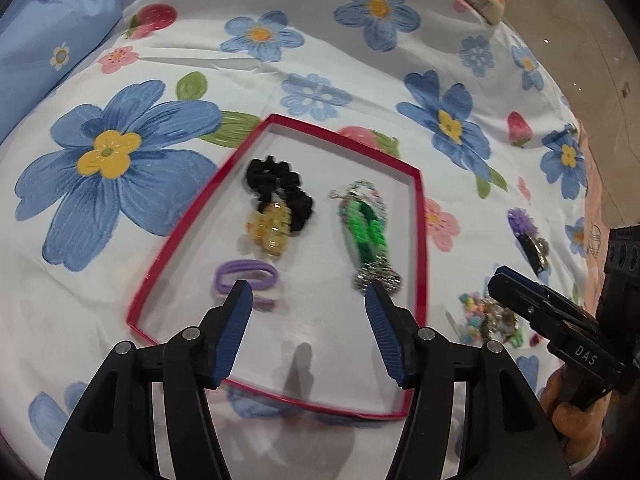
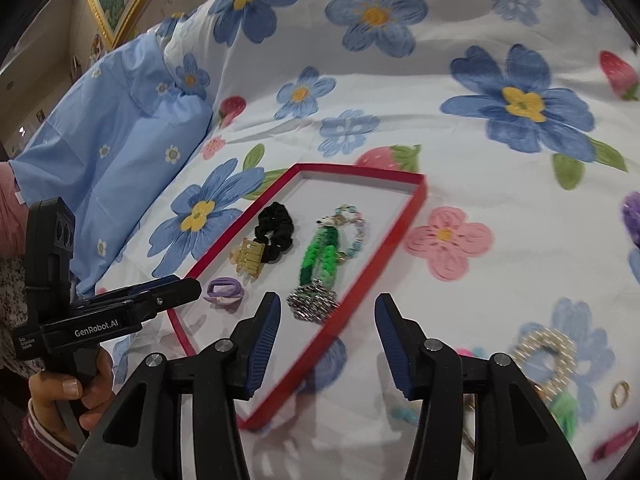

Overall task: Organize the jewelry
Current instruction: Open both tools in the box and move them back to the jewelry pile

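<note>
Both your grippers hang open and empty over a red tray on a flowered bedspread.

The tray (image 1: 416, 216) already holds several pieces. The loose jewelry pile (image 2: 548, 356) lies outside it, just right of your right gripper (image 2: 326, 312), which is nearer than your left gripper (image 1: 308, 300).

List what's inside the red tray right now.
The red tray holds a black scrunchie with a yellow claw clip on it, a purple hair tie, and a green chain bracelet. What the clip covers is hidden.
</note>
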Available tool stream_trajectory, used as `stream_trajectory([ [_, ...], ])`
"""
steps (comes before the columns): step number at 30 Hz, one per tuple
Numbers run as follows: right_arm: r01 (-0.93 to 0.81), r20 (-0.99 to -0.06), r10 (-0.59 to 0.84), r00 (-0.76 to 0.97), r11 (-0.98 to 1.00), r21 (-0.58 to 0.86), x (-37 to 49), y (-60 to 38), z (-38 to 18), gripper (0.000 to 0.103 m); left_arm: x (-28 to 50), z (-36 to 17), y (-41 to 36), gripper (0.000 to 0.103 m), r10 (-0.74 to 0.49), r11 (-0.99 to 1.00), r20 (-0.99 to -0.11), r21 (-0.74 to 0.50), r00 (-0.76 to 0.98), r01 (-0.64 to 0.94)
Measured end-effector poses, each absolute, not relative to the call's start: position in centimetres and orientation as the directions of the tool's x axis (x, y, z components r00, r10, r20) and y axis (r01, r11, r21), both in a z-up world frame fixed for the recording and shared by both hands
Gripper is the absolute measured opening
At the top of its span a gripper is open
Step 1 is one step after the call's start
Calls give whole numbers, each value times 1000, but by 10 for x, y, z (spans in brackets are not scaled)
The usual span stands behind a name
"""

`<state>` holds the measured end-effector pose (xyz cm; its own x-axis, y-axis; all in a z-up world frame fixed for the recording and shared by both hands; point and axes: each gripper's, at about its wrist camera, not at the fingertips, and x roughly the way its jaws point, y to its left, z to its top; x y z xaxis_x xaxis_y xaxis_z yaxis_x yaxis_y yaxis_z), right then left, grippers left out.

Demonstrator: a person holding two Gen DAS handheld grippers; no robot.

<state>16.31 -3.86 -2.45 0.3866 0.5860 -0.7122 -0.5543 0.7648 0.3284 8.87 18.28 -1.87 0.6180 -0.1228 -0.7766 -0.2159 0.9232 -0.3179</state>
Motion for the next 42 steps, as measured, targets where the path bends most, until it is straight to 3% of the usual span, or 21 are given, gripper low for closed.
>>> stream_trajectory([
  [28, -260, -727, 384, 569, 923, 284, 115, -247, -31, 54, 101, -20, 28, 58, -274, 958, -802, -274, 531, 80],
  [42, -206, -764, 338, 549, 941, 268, 112, -283, -54, 54, 116, -22, -43, 58, -342, 939, -809, -267, 479, 218],
])
